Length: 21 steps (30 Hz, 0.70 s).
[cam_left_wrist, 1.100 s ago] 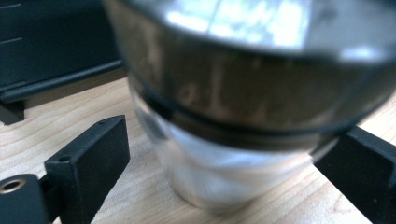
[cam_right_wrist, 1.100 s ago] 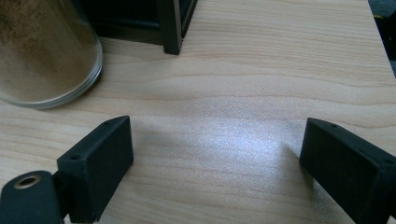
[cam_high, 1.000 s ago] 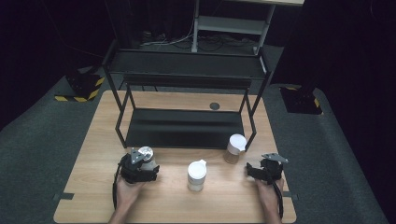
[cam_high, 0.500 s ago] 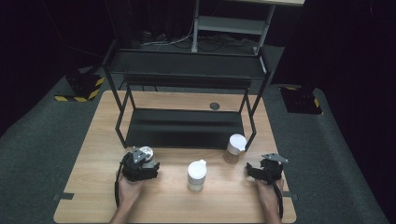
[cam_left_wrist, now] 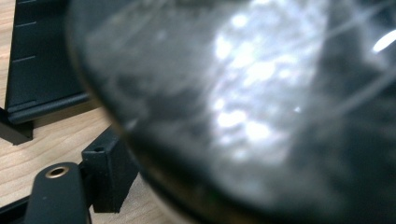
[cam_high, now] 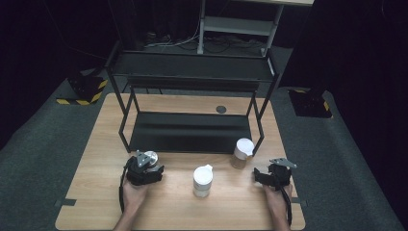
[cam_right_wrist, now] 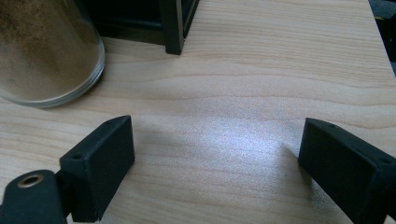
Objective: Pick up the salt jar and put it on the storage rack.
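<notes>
Left tool (cam_high: 144, 168) on tabletop (cam_high: 96, 144), a jar (cam_high: 151, 157) at its tip. Right of it: lidded jar (cam_high: 202, 180), then another jar (cam_high: 243, 153), then right tool (cam_high: 262, 176). Rack (cam_high: 190, 130) behind all.

left tongs (cam_high: 150, 162) closing, right tongs (cam_right_wrist: 217, 163) agape

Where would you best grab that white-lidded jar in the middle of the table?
Probably round the white-lidded jar's straight side, below the lid, coming in level from the person's side. It stands upright and alone on the wooden table, so both jaws can pass either side; the lid looks wider and less sure.
</notes>
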### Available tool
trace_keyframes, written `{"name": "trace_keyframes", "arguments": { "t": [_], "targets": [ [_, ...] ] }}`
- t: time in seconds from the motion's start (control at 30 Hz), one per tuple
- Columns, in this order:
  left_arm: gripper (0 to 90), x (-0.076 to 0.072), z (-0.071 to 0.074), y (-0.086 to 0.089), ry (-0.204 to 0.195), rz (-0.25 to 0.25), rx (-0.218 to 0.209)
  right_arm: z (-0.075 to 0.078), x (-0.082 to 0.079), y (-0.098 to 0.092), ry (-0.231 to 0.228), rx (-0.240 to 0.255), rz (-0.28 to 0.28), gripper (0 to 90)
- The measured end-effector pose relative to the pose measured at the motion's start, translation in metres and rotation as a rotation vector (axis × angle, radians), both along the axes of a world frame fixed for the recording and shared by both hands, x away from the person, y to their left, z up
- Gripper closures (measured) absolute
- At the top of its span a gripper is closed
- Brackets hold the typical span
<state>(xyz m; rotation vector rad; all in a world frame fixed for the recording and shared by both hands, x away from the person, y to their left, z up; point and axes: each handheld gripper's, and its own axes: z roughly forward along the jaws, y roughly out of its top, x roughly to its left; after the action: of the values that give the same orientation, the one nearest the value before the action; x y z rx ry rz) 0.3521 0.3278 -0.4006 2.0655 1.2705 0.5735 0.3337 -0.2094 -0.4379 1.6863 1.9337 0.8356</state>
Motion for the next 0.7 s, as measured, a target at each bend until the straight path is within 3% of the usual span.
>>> {"name": "trace_keyframes", "arguments": {
  "t": [0.7],
  "targets": [
    [30.6, 0.0, -0.0031, -0.0011, -0.01, -0.011, -0.013, 0.0, -0.0003, -0.0002, -0.001, 0.001, 0.001, 10.5]
  ]
}}
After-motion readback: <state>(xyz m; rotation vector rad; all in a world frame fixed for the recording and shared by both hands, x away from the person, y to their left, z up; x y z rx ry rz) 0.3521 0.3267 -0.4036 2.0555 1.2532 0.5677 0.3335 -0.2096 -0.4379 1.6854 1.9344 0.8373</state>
